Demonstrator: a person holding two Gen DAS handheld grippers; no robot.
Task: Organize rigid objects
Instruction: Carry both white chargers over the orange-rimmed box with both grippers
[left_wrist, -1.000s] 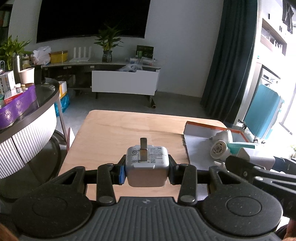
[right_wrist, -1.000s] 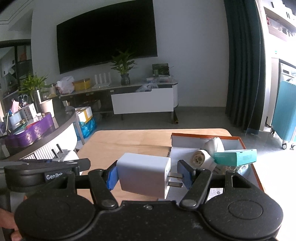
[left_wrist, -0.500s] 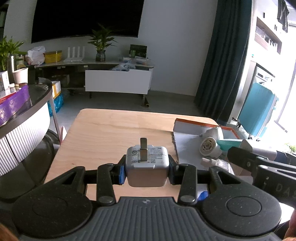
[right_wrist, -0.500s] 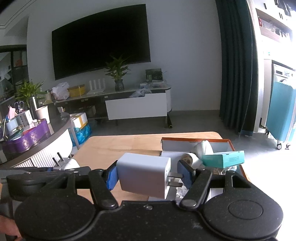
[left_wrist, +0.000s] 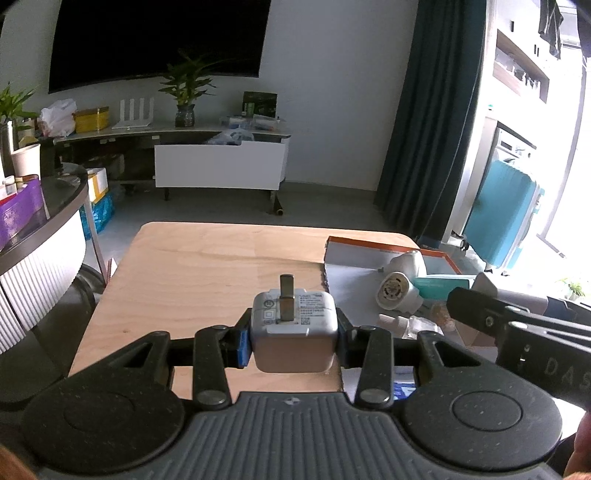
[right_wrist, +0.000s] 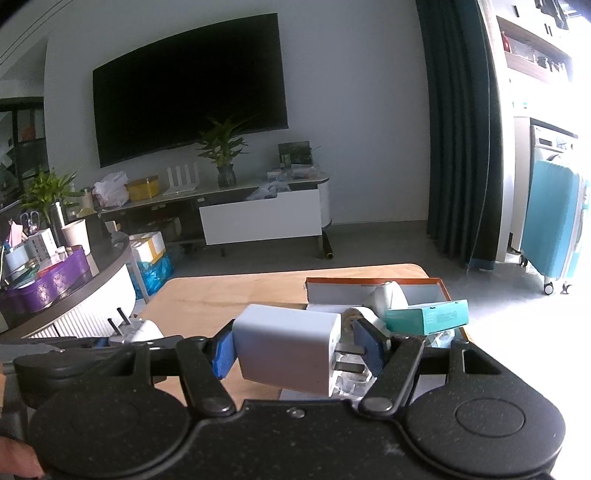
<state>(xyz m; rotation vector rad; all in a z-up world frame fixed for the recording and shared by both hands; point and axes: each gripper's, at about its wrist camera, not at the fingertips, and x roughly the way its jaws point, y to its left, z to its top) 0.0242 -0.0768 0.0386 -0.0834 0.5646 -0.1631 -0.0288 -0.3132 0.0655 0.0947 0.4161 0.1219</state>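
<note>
Ahead of both tools lies the wooden counter (left_wrist: 207, 266), bare on its left half. Beyond and right of my left tool (left_wrist: 294, 338) sits the orange-rimmed box (left_wrist: 369, 245), already holding a teal carton (right_wrist: 428, 317), a white round-faced plug-in device (left_wrist: 397, 291) and a small dropper bottle (left_wrist: 397, 322); I judge it the collection point.

Right tool (right_wrist: 301, 350) is clamped on the larger white charger (right_wrist: 288, 350) lengthwise, one pad on its back face, the other against the prongs, a grip that looks less secure. It hangs just short of the box's near edge.

Left tool is closed on the small white charger (left_wrist: 294, 326), pads on its two sides, prong pointing up, so the printed label faces me; text too small to read.

Readable writing: "DAS" on the right tool's arm, seen from the left wrist.
</note>
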